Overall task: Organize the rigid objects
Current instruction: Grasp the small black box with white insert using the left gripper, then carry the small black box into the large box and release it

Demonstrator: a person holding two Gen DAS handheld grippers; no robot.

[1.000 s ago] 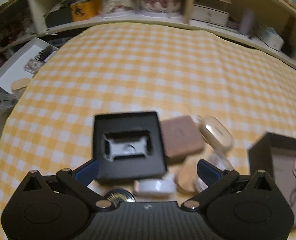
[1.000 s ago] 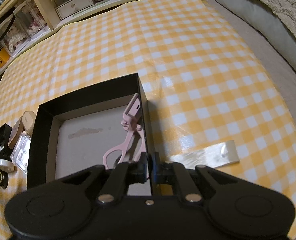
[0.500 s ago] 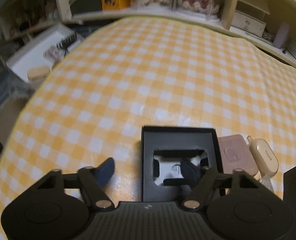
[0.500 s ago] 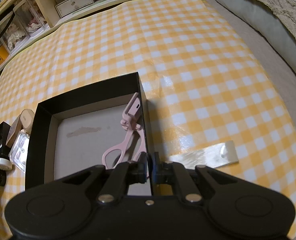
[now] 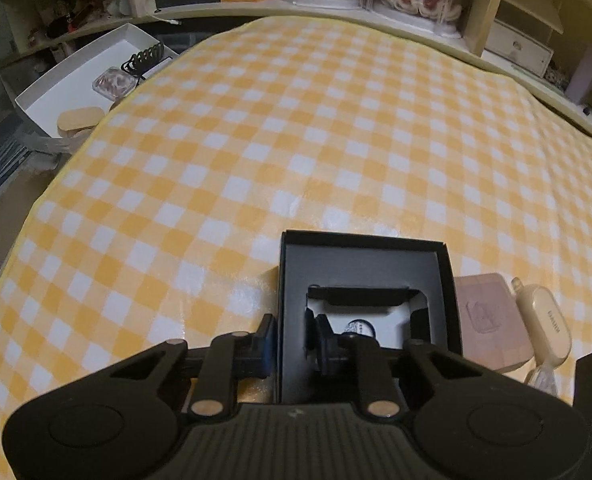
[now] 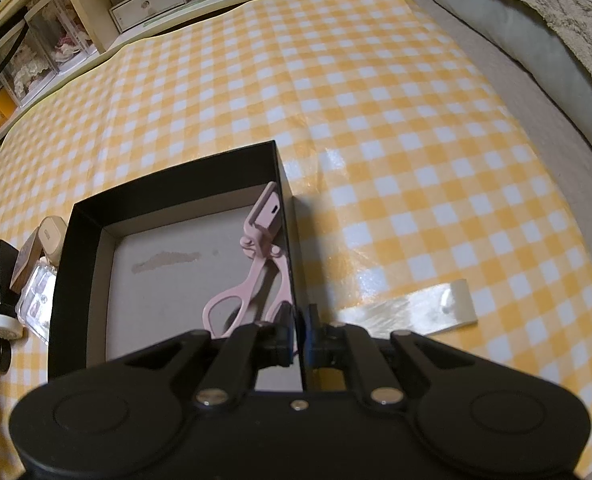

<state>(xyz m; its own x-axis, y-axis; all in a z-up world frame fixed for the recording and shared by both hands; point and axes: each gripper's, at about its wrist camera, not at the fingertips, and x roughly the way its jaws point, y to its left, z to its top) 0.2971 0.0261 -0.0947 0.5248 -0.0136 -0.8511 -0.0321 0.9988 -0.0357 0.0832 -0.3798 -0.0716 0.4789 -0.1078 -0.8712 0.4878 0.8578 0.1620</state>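
Left gripper (image 5: 289,340) pinched the left wall of the small black box (image 5: 362,280), near the tabletop's front edge. Right gripper (image 6: 300,330) clamped the right wall of the large black box (image 6: 83,264), steadying it. Likely next: lift the small box across into it.

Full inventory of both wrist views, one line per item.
small box: 1, black, cutout insert, left wall pinched
large box: 1, black, open, right wall pinched
eyelash curler: 1, pink, inside large box
compact: 1, pinkish-brown, right of small box
case: 1, cream, beside compact
strip: 1, pale, right of large box
tablecloth: 1, yellow-white check
left gripper: 1, black, shut on small box
right gripper: 1, black, shut on large box
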